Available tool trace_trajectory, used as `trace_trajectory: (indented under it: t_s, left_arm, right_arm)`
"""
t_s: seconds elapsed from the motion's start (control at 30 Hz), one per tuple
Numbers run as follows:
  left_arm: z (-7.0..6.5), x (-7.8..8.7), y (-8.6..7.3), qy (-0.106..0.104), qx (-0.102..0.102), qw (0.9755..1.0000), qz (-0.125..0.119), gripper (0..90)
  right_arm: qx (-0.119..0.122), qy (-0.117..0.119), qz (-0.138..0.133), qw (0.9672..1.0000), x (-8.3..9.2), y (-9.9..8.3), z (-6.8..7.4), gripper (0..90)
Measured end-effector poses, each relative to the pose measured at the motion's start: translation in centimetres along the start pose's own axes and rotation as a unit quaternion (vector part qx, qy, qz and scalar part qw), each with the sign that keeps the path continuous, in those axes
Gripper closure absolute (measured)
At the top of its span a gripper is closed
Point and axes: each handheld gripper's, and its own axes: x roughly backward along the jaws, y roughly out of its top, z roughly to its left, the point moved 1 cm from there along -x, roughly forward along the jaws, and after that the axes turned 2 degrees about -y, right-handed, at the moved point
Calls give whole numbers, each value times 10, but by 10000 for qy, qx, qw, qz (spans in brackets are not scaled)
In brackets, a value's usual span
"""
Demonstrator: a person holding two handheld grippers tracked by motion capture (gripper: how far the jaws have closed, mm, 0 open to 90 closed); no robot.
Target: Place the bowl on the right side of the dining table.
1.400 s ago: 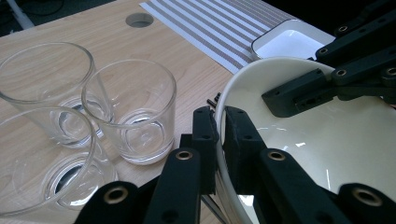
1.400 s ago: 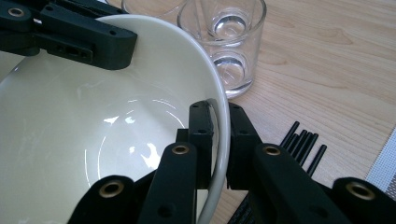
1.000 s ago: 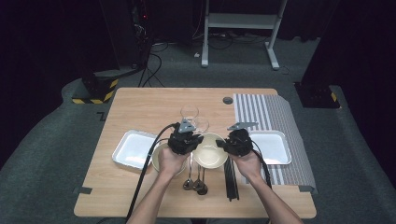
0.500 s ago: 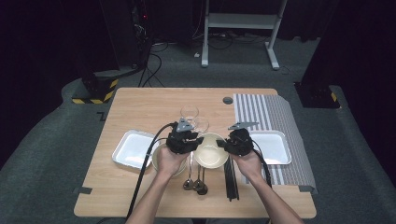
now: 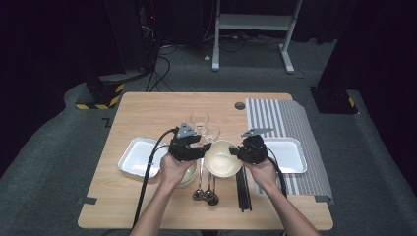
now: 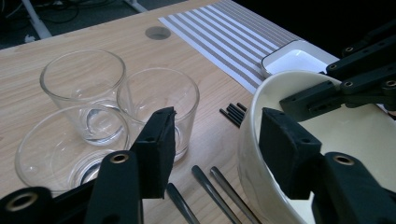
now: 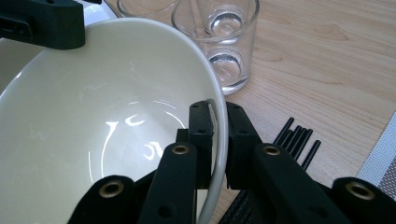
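Note:
A cream bowl sits tilted at the table's front middle. My right gripper is shut on its right rim; in the right gripper view the pads pinch the thin edge of the bowl. My left gripper is at the bowl's left rim, and its jaws have just been opening. In the left gripper view my left gripper stands open, the bowl wall between the pads with a gap on the outer side. Three clear glasses stand just beyond it.
Spoons and black chopsticks lie in front of the bowl. A second small bowl sits under the left hand. White trays lie at left and right, the right one on a striped mat.
The left gripper's jaws have spread apart off the bowl's left rim. The right gripper has kept its grip and its place.

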Motion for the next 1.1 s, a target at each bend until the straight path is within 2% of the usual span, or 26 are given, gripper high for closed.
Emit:
trace_trajectory:
  t_s: [0.33, 0.47, 0.63, 0.73, 0.9, 1.1]
  left_arm:
    - [4, 5, -1, -18, 66, 10000, -15, 391]
    - [6, 9, 3, 49, 91, 9999, -79, 386]
    - [8, 16, 2, 146, 72, 9998, -118, 373]
    - [12, 20, 2, 142, 145, 9997, -132, 379]
    - [16, 26, 2, 361, 104, 9992, -135, 345]
    - [26, 38, -3, 581, 206, 9978, -250, 307]
  right_arm:
    - [-16, 14, -19, 10000, 0, -1, 0, 834]
    - [19, -3, 15, 10000, 0, 0, 1, 834]
    - [-64, -16, -19, 10000, 3, -2, -4, 834]
    - [-97, -32, -28, 9999, 5, -2, -6, 833]
    - [-102, -21, -69, 9999, 7, -1, -8, 834]
    - [-126, -27, -51, 9999, 8, -1, -11, 834]
